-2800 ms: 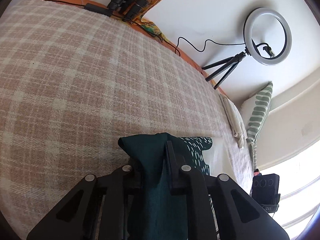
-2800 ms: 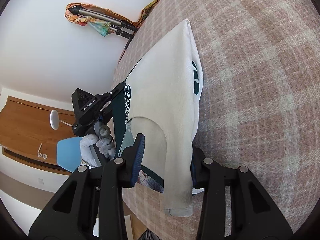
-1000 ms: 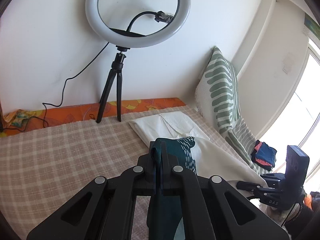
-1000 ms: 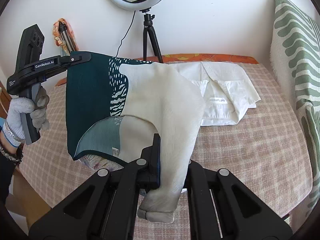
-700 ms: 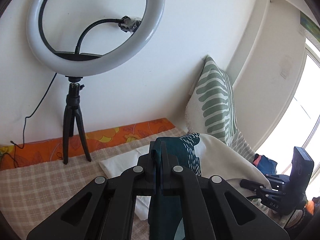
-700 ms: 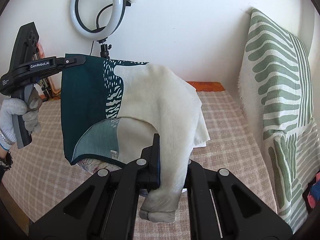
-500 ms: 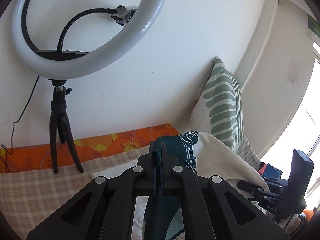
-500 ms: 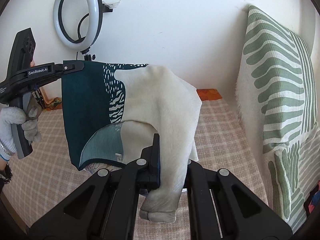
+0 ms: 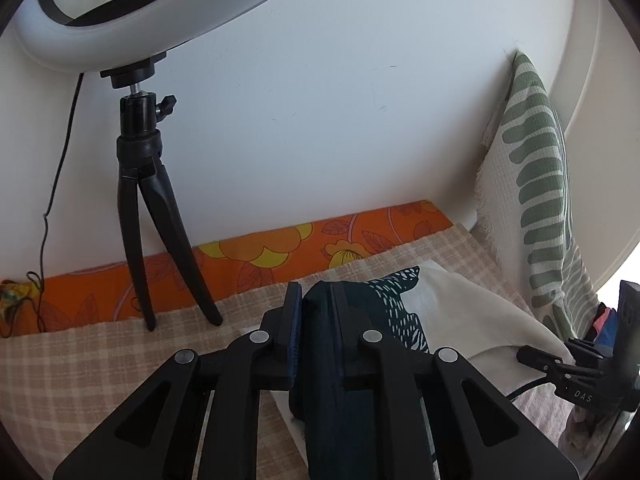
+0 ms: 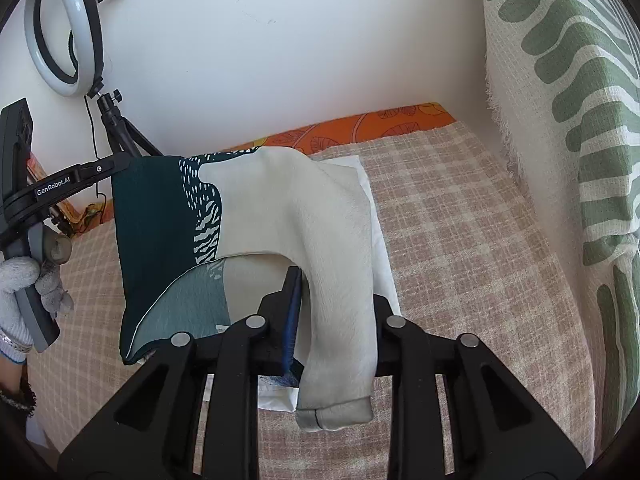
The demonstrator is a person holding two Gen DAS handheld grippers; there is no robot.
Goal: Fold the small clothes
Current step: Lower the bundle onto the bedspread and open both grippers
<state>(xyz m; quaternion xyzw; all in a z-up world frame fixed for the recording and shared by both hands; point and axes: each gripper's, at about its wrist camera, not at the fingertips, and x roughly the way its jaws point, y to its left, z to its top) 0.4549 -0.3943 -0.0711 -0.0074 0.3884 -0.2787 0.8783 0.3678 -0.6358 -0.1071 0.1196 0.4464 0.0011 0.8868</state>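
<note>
Garment [image 10: 280, 216] status: a small cream and dark-teal top hangs spread between the two grippers, above the folded white shirt [image 10: 376, 236] that lies on the checked bedcover [image 10: 460, 220]. All positions below are given relative to that white shirt.

Left gripper [image 9: 316, 308]: positioned over the shirt's near-left part, in front of the ring-light tripod [image 9: 148, 208]. Its jaws are opening. The teal edge of the garment sits between them, bunched into a narrow fold, and a gap shows beside the left finger [image 9: 294, 312]. In the right wrist view the same tool is held by a gloved hand [image 10: 24, 292], its tip at the garment's upper teal corner.

Right gripper [image 10: 336, 292]: positioned over the shirt's right edge, toward the green-striped cushion [image 10: 580, 120]. Its jaws are also opening and stand visibly apart. The cream sleeve drapes down between them, its cuff hanging below the fingers; the cloth appears to rest against the right finger only. Whether any pinch remains cannot be told.

Reason for the arrangement, as a judgement: holding two far-apart edges keeps the folded garment flat and wrinkle-free while it is carried. Releasing directly above the shirt should stack it on the finished pile. Both tools point downward, which lets the cloth slide out under its own weight.

Caution: the hanging cuff may land off the pile.
</note>
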